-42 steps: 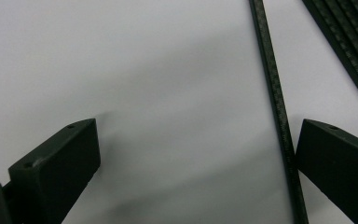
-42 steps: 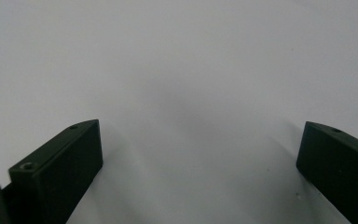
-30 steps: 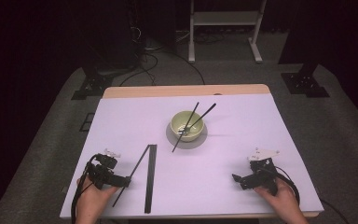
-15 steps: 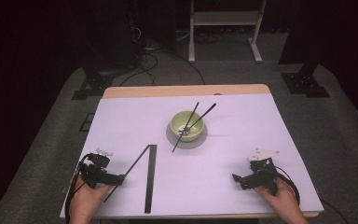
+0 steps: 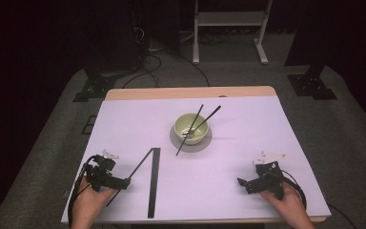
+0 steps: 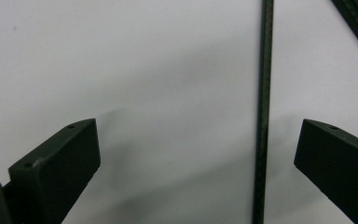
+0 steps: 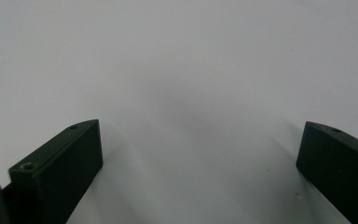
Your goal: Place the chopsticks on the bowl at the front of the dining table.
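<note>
Black rod (image 6: 263,116) between left gripper (image 6: 198,154) jaws

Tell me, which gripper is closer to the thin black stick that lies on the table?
The left. The left gripper is right at the thin black stick, which lies between its open jaws. The right gripper rests far across the table, its open jaws over bare surface.

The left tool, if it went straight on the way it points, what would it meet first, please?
Probably the thin black stick, already lying between the open left tool's jaws; beyond it lies the flat black strip. Depth is unclear.
</note>
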Motion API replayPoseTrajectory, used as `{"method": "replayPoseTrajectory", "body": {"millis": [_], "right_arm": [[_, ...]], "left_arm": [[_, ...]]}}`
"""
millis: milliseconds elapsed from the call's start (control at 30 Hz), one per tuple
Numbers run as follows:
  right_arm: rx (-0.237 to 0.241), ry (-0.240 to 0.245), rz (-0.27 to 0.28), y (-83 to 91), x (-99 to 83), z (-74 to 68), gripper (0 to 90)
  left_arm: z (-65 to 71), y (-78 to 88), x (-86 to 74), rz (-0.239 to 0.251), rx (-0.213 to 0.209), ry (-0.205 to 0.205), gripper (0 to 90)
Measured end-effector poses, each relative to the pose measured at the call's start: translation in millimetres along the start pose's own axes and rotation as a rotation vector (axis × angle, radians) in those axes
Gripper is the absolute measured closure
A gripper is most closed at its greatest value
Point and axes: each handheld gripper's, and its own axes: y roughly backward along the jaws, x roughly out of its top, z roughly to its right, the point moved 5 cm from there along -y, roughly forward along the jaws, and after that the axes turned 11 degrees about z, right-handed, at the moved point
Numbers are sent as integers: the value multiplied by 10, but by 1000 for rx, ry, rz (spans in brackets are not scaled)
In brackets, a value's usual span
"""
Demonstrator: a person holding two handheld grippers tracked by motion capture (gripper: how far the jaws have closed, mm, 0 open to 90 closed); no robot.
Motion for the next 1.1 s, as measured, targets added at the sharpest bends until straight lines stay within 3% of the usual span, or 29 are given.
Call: {"method": "replayPoseTrajectory", "body": {"millis": [400, 1100], "right_arm": [[0, -1, 0, 0, 0, -1, 0], [0, -1, 0, 0, 0, 0, 0]], "left_arm": [[108, -47, 252, 34, -68, -48, 0], [153, -130, 661, 73, -128, -93, 0]]}}
